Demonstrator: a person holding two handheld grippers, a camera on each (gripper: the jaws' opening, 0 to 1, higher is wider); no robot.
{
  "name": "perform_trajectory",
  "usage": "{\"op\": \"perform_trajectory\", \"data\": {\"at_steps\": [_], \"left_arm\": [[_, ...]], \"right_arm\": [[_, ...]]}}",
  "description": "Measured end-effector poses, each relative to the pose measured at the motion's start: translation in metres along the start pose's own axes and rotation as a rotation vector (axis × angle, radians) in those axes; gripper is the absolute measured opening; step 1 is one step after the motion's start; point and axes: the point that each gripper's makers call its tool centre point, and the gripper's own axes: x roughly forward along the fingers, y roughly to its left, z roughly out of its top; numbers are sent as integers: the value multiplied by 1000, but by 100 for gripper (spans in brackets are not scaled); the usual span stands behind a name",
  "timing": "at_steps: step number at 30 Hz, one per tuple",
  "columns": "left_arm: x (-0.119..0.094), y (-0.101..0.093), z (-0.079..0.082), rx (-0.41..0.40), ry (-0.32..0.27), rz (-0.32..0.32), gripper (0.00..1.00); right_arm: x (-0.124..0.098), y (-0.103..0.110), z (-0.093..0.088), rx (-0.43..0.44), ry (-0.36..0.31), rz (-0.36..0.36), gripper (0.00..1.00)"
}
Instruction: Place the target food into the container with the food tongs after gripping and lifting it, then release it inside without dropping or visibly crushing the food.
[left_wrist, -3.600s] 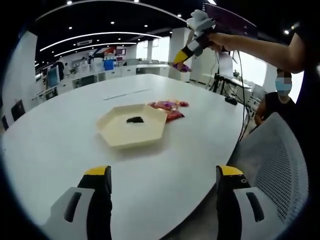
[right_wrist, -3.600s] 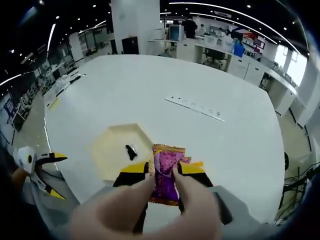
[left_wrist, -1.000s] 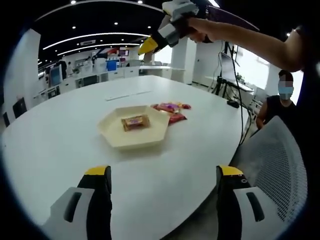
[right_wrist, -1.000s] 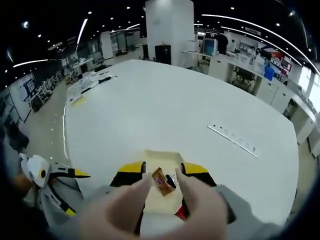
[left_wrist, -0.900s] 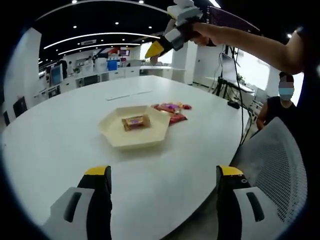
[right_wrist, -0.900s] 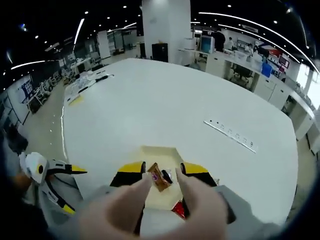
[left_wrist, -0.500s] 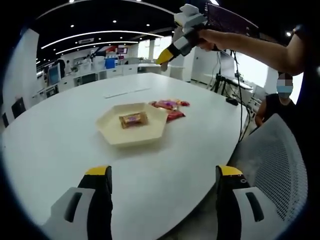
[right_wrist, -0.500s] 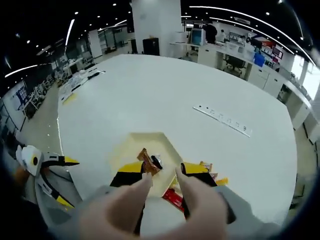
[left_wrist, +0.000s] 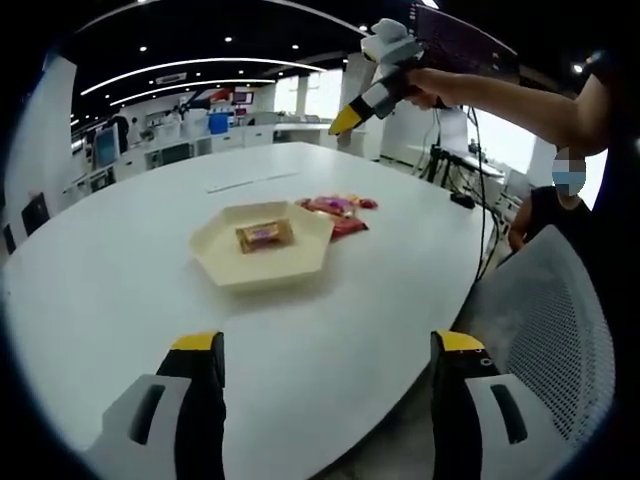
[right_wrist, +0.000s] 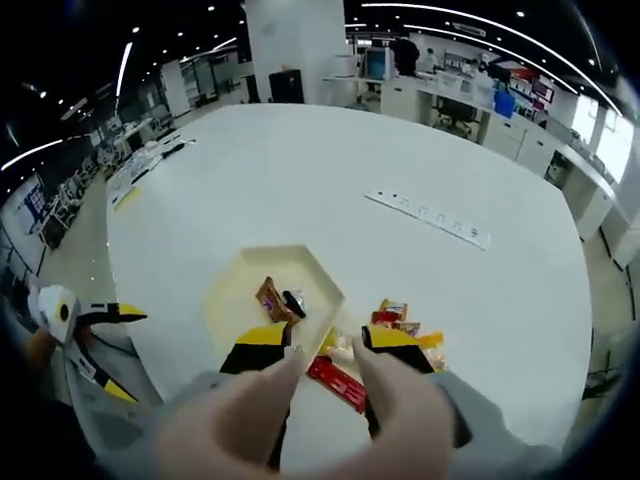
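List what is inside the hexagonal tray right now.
The hexagonal tray holds one orange-and-purple snack packet, and the right gripper view shows a small dark item beside it. Whether anything lies under the packet cannot be seen.

Open-plan office, dark ceiling with strip lights (left_wrist: 190, 70), big white oval bench (right_wrist: 330, 170), white pillar (right_wrist: 292, 45), desks behind, grey mesh chair (left_wrist: 545, 320), bright windows right.

White table (left_wrist: 120, 270) carries hexagonal tray (left_wrist: 222, 262) and snack packets (left_wrist: 340, 210).
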Motion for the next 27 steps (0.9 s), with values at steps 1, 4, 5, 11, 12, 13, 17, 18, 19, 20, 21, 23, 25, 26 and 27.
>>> {"op": "perform_trajectory", "data": {"at_steps": [1, 4, 5, 11, 12, 13, 17, 18, 19, 20, 21, 23, 25, 26, 27], "left_arm": [[0, 0, 0, 1, 3, -1, 82], [1, -1, -1, 5, 8, 0, 82], [1, 0, -2, 5, 9, 1, 82], [1, 0, -3, 7, 17, 0, 82], [1, -1, -3, 7, 18, -1, 82], [2, -1, -4, 7, 22, -3, 82], [2, -3, -5, 9, 28, -8, 82], [3, -3, -6, 9, 30, -9, 82], [3, -3, -6, 8, 31, -9, 82], [3, -3, -6, 7, 31, -9, 82], [3, -3, -6, 7, 31, -9, 82], [3, -2, -6, 5, 32, -8, 82], [3, -2, -7, 2, 33, -7, 82], [3, -2, -7, 1, 35, -6, 82], [3, -2, -8, 1, 36, -6, 82]], "right_arm": [[0, -2, -2, 2, 4, -3, 27], [-1, -6, -8, 9, 13, -11, 27], [-2, -6, -10, 12, 15, -10, 27], [-2, -15, -24, 32, 33, -23, 27], [-3, -16, -26, 37, 35, -24, 27], [-2, -17, -27, 38, 35, -24, 27], [-1, -21, -32, 49, 41, -28, 27], [-1, -21, -33, 50, 42, -28, 27], [0, -21, -34, 52, 44, -28, 27], [0, -21, -36, 53, 47, -27, 27], [2, -22, -38, 53, 52, -32, 27], [3, -23, -42, 56, 62, -29, 27], [6, -23, -47, 59, 73, -27, 27], [7, -22, -50, 61, 77, -24, 27], [8, -22, -51, 62, 80, -23, 27]]}}
